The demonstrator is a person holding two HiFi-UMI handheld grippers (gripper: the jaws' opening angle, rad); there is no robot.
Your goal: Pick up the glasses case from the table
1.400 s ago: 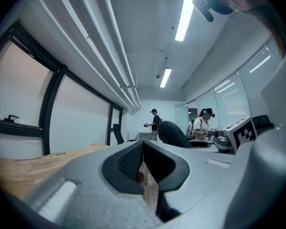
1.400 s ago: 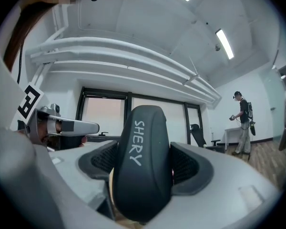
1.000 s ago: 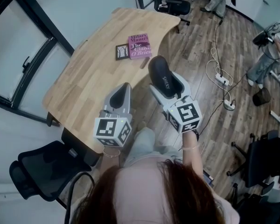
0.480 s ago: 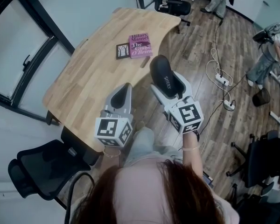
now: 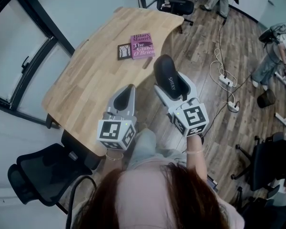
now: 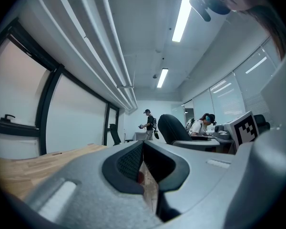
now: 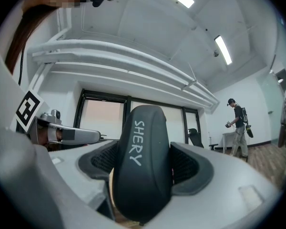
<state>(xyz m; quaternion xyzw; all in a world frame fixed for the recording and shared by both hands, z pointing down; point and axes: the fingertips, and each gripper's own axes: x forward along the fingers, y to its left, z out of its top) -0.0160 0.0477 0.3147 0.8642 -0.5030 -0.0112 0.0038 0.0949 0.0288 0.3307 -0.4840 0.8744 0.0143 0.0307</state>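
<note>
My right gripper is shut on the black glasses case, which carries white lettering. It holds the case in the air past the wooden table's near right edge, over the floor. In the right gripper view the glasses case stands upright between the jaws of the right gripper and fills the middle of the picture. My left gripper hovers over the table's near corner, jaws together with nothing between them. In the left gripper view the left gripper shows only a thin slit between its pads.
A purple book and a small dark card lie on the far part of the table. A black office chair stands at the near left. Cables and a power strip lie on the wood floor at right. People stand farther off.
The right gripper with the case has drifted very slightly; the left gripper holds still.
</note>
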